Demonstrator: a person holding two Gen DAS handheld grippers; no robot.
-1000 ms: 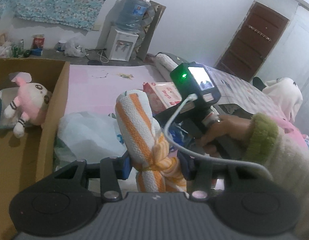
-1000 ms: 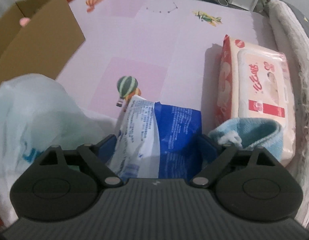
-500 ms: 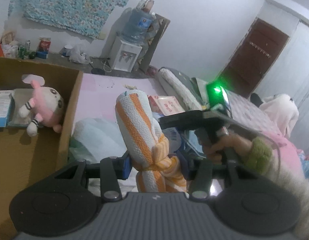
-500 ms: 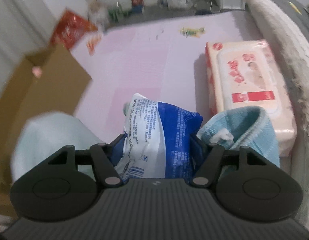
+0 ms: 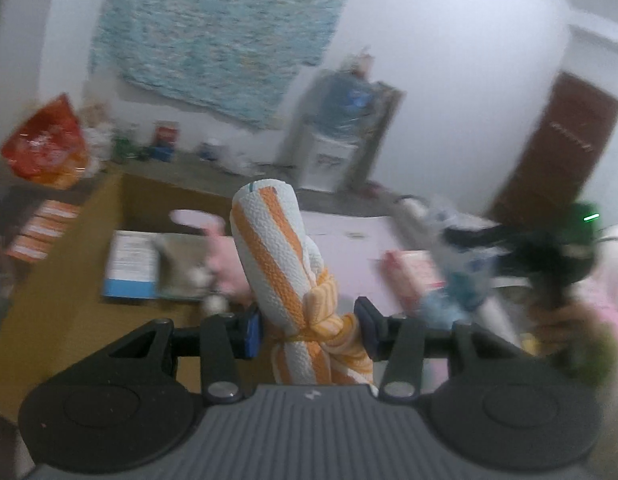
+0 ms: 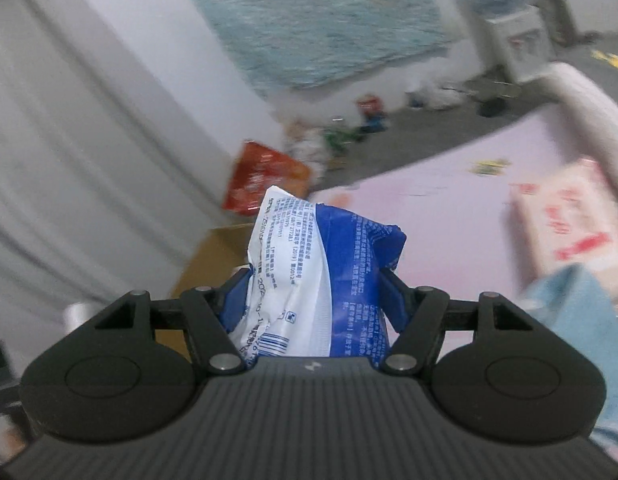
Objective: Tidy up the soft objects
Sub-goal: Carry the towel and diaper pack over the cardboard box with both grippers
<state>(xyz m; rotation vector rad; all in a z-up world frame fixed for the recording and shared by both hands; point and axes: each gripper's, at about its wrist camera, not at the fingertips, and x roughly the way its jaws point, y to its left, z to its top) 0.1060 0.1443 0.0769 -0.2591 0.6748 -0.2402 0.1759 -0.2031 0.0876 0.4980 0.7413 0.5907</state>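
Orange-striped towel [image 5: 287,280], knotted low, stands pinched at its knot in the left gripper [image 5: 307,330], at ten o'clock the cardboard box [image 5: 69,300], likely its destination. The right gripper [image 6: 313,300] clamps a blue-white packet [image 6: 321,280], lifted for carrying.

A pink mat [image 6: 441,216] covers the bed, printed with small motifs. On it lies a pink-and-white wipes pack [image 6: 569,236] near the right edge, with a blue cloth [image 6: 577,320] just in front of it, overlapping its near end. A cardboard box [image 5: 81,312] stands at the mat's left side. Beyond the mat runs the grey floor [image 6: 421,136], cluttered along the wall.
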